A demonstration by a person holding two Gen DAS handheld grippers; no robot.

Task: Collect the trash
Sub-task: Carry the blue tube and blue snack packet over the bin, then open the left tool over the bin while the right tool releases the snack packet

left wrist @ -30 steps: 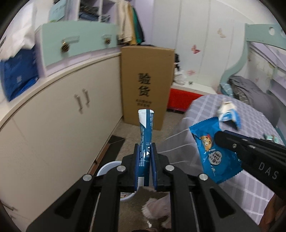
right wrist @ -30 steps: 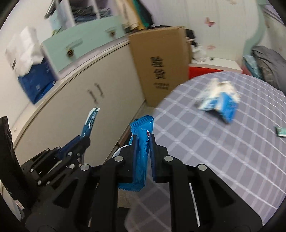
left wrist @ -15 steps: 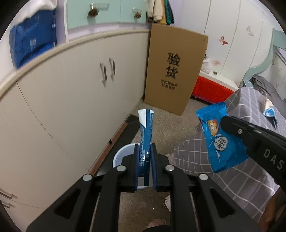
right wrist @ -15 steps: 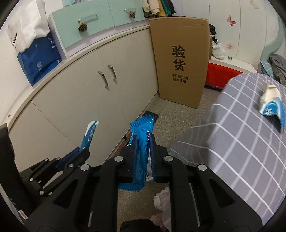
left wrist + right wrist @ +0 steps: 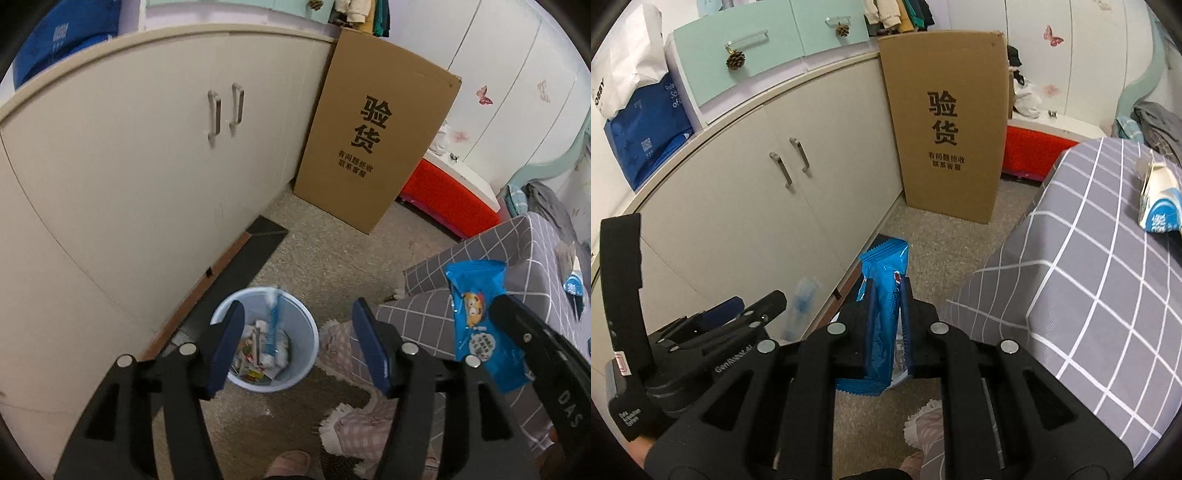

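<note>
My left claw [image 5: 297, 347] stands with its jaws spread wide above the pale blue bin [image 5: 308, 365], holding nothing. A slim blue sachet [image 5: 274, 325] appears, blurred, between the jaws and over the bin's mouth, seemingly in free fall onto the litter [image 5: 255, 354] already inside.

My right claw [image 5: 888, 317] is clamped on a blue snack wrapper [image 5: 884, 295], which stands upright between the pads and is pinched about midway along its length. The wrapper looks like thin, glossy film: very light, limp, probably slippery, and in no way fragile. I judge a firm pinch across the flat body or a crimped end seam to be the surest hold; it will likely flutter on release, so the drop should come directly over the bin.

The bin stands on speckled beige carpet [image 5: 332, 258], near the base of a cream cabinet [image 5: 147, 147]. A tall cardboard box [image 5: 945, 122] leans against the cabinet's far end. To the right is a surface draped in grey checked cloth [image 5: 1089, 295], on which another blue-and-white wrapper [image 5: 1160, 206] lies, not yet collected.
</note>
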